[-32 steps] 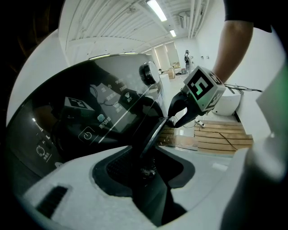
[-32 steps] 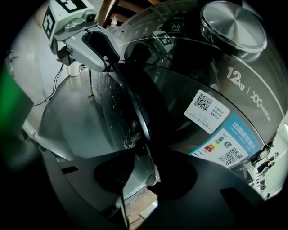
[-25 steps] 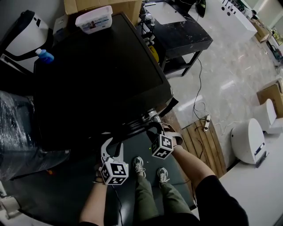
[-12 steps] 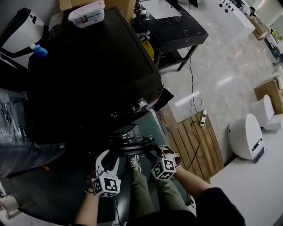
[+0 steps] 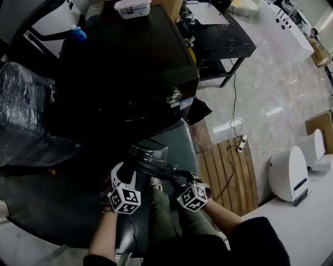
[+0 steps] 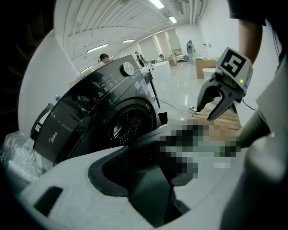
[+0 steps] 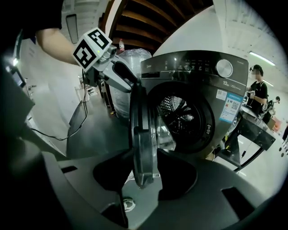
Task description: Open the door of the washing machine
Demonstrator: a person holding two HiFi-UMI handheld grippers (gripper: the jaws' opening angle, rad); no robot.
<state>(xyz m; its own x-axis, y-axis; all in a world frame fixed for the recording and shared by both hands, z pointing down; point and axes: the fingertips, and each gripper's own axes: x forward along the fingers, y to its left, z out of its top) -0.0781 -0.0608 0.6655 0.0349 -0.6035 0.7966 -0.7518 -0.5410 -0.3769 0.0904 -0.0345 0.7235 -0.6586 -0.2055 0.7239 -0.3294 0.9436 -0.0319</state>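
- Washing machine (image 5: pixel 125 67): a dark front-loader that fills the upper middle of the head view. Its door (image 7: pixel 143 134) is swung out from the opening and stands edge-on toward the person, between the two grippers. The drum (image 7: pixel 180 117) is exposed behind it.
- Plastic-wrapped bundle (image 5: pixel 26 114): stands against the machine's left side. A blue-capped bottle (image 5: pixel 78 34) stands beyond it, near the machine's back corner.
- White box (image 5: pixel 132 8): lies on the machine's top, at the rear edge.
- Left gripper (image 5: pixel 125 174): white jaws at the left end of the door's rim, marker cube toward the person. In the left gripper view a dark wedge of the door's edge lies between the jaws, which are opening.
- Right gripper (image 5: pixel 174 179): black jaws at the right end of the rim. The right gripper view shows the door's edge standing upright between the jaws, close to both. They are opening, not clamping it.
- Control knob (image 5: pixel 173 96): on the machine's front panel, above the door.
- Black table (image 5: pixel 218 36): right of the machine, apart from it.
- Wooden pallet (image 5: pixel 223 166): on the floor right of the door, with a power strip (image 5: pixel 242 141) just beyond it.
- White appliance (image 5: pixel 289 174): on the floor at the far right.
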